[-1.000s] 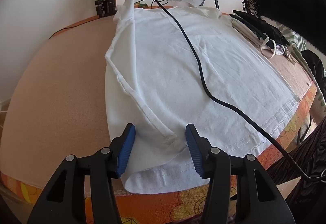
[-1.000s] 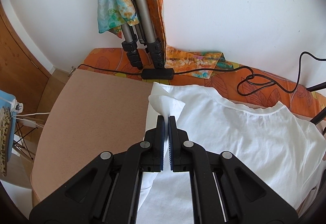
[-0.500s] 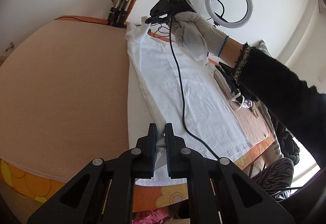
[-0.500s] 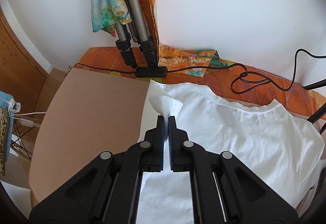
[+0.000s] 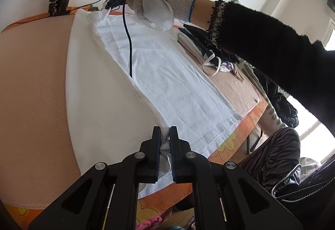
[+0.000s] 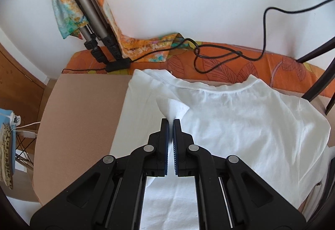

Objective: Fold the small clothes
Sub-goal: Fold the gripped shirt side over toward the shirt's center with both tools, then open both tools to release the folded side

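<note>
Both my grippers pinch the white T-shirt (image 5: 167, 83) lying on the tan table (image 5: 31, 93): left gripper (image 5: 165, 132) clamps its bottom hem, right gripper (image 6: 170, 121) clamps a sleeve fold near the collar

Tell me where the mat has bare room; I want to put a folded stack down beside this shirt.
The tan mat lies bare between the white t-shirt and the tripod corner. Across the shirt it is crowded: a pile of dark and pale clothes, with the sleeved arm above.
</note>
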`<action>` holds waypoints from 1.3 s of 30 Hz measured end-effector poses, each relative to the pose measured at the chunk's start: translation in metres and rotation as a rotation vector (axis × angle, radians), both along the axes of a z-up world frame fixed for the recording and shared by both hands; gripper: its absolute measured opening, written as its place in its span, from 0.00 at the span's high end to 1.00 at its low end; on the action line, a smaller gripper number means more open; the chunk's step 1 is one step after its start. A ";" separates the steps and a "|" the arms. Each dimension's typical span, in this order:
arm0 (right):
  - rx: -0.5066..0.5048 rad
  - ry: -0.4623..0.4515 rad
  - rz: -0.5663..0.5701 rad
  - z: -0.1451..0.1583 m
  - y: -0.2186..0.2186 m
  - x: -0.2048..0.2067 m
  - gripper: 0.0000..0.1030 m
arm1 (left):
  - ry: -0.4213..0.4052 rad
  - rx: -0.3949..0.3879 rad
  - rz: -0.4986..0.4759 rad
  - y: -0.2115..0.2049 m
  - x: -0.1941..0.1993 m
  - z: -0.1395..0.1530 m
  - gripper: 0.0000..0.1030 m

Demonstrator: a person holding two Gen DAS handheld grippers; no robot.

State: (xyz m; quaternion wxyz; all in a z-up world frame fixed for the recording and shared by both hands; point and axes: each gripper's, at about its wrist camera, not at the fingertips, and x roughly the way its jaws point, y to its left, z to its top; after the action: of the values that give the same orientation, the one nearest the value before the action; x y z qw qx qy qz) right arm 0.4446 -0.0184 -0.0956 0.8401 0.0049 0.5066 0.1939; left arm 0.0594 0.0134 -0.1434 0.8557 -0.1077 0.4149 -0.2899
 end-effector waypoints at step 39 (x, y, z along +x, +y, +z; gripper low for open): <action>0.109 -0.202 0.055 0.095 -0.144 -0.174 0.63 | -0.062 0.054 -0.005 -0.048 -0.002 0.031 0.72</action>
State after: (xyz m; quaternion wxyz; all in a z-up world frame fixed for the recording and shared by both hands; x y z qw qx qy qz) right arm 0.2704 -0.1626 -0.0001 0.8798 0.0171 0.4080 0.2435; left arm 0.0576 -0.0344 -0.1124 0.8701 -0.0744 0.3961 -0.2837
